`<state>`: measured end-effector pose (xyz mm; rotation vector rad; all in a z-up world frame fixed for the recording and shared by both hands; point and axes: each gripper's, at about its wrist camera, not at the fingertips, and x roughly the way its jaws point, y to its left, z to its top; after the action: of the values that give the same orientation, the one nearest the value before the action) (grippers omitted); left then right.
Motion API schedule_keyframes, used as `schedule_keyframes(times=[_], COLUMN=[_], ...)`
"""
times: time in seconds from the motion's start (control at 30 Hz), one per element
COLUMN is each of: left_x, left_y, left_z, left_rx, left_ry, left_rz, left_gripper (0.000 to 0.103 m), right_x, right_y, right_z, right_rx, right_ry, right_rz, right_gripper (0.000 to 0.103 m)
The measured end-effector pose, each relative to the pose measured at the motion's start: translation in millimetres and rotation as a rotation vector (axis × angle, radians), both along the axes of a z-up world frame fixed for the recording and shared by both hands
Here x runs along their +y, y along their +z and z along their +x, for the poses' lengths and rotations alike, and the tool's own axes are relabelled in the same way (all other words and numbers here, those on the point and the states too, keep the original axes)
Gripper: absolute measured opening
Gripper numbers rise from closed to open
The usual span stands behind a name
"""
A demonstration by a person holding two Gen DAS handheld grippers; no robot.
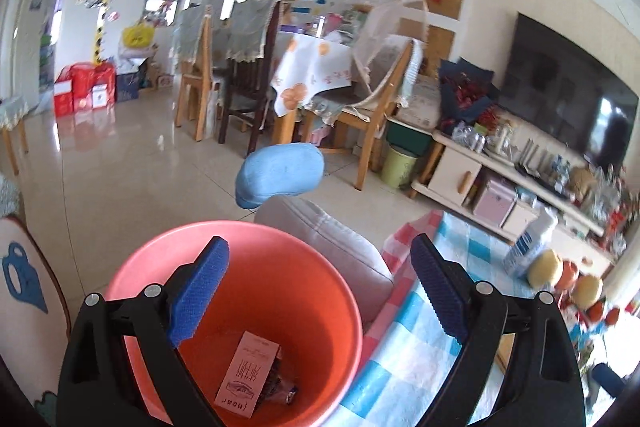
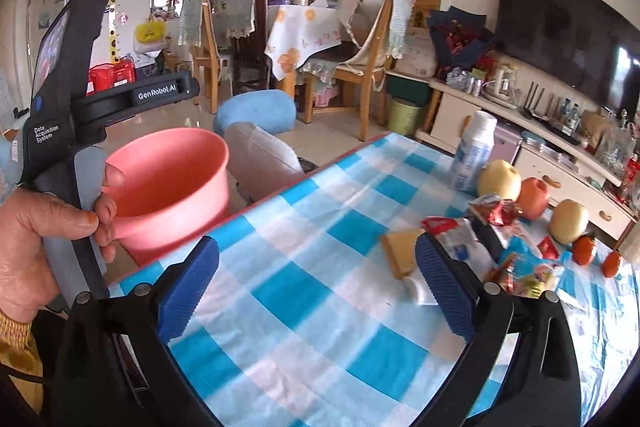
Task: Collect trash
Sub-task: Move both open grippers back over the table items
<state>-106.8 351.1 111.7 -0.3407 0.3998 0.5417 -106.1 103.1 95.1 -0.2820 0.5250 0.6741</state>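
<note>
My left gripper (image 1: 320,251) hangs open over a pink bucket (image 1: 304,283), with nothing between its blue pads. At the bucket's bottom lie a pink printed card (image 1: 246,371) and a dark wrapper (image 1: 280,383). In the right wrist view my right gripper (image 2: 316,251) stands open and empty above the blue-checked tablecloth (image 2: 320,211). Just past its right finger sit a tan slab (image 2: 400,251), a white-and-blue wrapper (image 2: 460,243), a red foil wrapper (image 2: 494,209) and a colourful snack packet (image 2: 528,275). The bucket (image 2: 172,183) is off the table's left edge, beside a hand (image 2: 44,227) that holds the left gripper's handle.
A white bottle (image 2: 474,151), two pale pears (image 2: 498,179), an orange fruit (image 2: 534,197) and tangerines (image 2: 584,249) stand at the table's far right. A grey seat (image 2: 260,151) and a blue cushion (image 2: 256,111) lie beyond the bucket. Dining chairs and a TV cabinet (image 2: 520,147) are behind.
</note>
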Motion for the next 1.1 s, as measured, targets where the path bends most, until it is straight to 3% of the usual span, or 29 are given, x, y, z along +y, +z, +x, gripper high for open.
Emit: schedule_keyframes(times=[0.2,0.37,0.47,1.1], left_x=[-29.7,-50.5,-66.5,-141.3], left_y=[-0.4,-4.8,-8.3,-17.5], left_z=[9.6,9.4,14.2,36.1], left_rx=[0.050,0.039,0.064,0.116], left_ry=[-0.108,-0.170,-0.177,-0.332], left_rz=[-0.001,0.023,0.084,0.169], left_gripper=[0.091,0.091,0.091,0.091], right_x=[-37.3,-60.2,-72.4,-137.0], right_y=[1.7,0.6,-0.2,-16.3], right_z=[-4.5,-5.2,-5.3,4.9], right_rx=[-0.011,-0.029,-0.041,-0.055], right_ry=[-0.049,-0.116,-0.144,-0.241], right_rz=[0.015,0.003,0.006,-0.037], right_gripper=[0.099,0.099,0.099,0.099])
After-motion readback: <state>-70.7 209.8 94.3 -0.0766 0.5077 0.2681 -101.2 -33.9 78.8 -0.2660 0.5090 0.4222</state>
